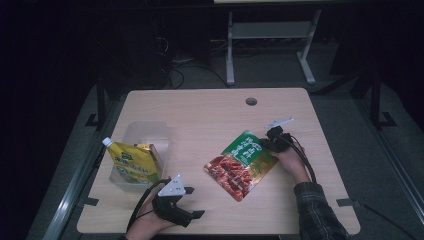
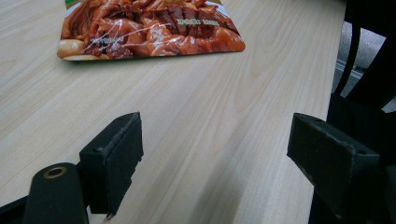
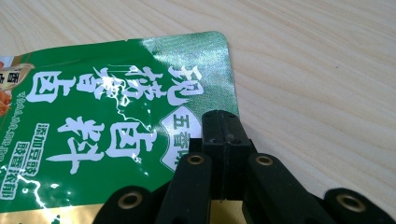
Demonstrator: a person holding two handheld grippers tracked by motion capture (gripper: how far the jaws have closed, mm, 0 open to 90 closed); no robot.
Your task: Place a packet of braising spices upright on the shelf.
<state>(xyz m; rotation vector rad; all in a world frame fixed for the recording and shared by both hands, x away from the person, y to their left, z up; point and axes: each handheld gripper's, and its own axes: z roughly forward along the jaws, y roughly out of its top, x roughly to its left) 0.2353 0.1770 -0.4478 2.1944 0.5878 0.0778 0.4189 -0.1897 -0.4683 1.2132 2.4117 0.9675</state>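
On the table (image 1: 210, 112), a flat food pouch (image 1: 242, 164) lies right of centre, set at a slant. A clear tub (image 1: 146, 136) stands toward the left edge, and a spouted drink pouch (image 1: 134, 164) leans upright inside it at its near end. The right gripper (image 1: 266, 145) lies at the food pouch's far right edge, jaws pressed together over that edge. The left gripper (image 1: 192, 202) lies near the front edge, just before the tub, with its jaws spread toward the food pouch and well apart from it.
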